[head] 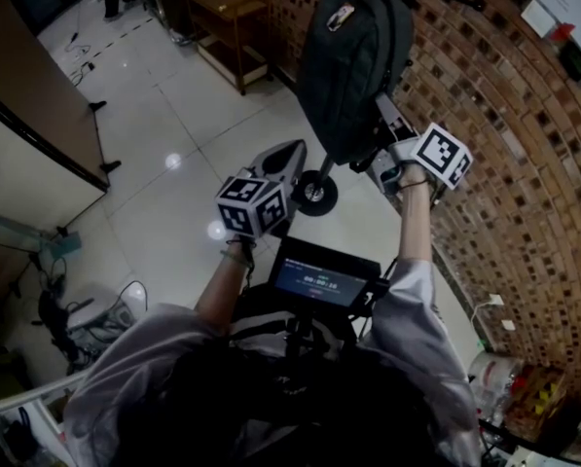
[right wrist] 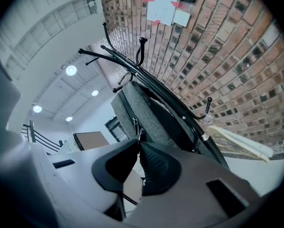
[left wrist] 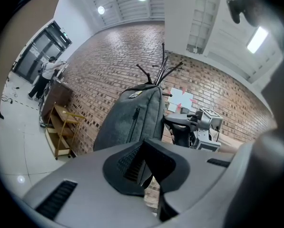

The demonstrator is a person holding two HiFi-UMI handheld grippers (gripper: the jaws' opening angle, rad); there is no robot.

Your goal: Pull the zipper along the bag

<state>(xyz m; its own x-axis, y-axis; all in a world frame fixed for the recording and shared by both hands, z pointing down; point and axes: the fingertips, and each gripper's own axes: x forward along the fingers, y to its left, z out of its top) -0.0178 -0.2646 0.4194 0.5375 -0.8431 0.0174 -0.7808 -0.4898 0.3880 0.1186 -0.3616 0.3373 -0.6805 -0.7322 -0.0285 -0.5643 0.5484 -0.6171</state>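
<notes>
A dark grey bag (head: 353,56) hangs upright from a black coat rack (right wrist: 132,65) that stands just beside a brick wall (head: 524,163), above a pale tiled floor (head: 173,115).

The person reaches up to the bag with both arms. The left hand-held gripper (head: 295,154) comes at its lower left corner. In the left gripper view, this hand-held gripper (left wrist: 145,148) has its jaws drawn nearly together at the tips, and a strip of the bag's (left wrist: 132,120) grey cloth at the bottom edge runs down between them. A narrow gap shows further back between the pads.

The right hand-held gripper (head: 380,154) sits at the bag's lower right side, next to the wall. In the right gripper view, its (right wrist: 139,144) jaws are pressed together on the metal zipper pull (right wrist: 136,127), which sticks up just past the tips. Beyond the pull, the zipper track climbs the edge of the bag (right wrist: 151,118) towards the rack's hooks.

A wooden shelf (left wrist: 61,127) stands against the wall to the left of the bag. Papers (left wrist: 182,99) are pinned to the bricks on its other side.
</notes>
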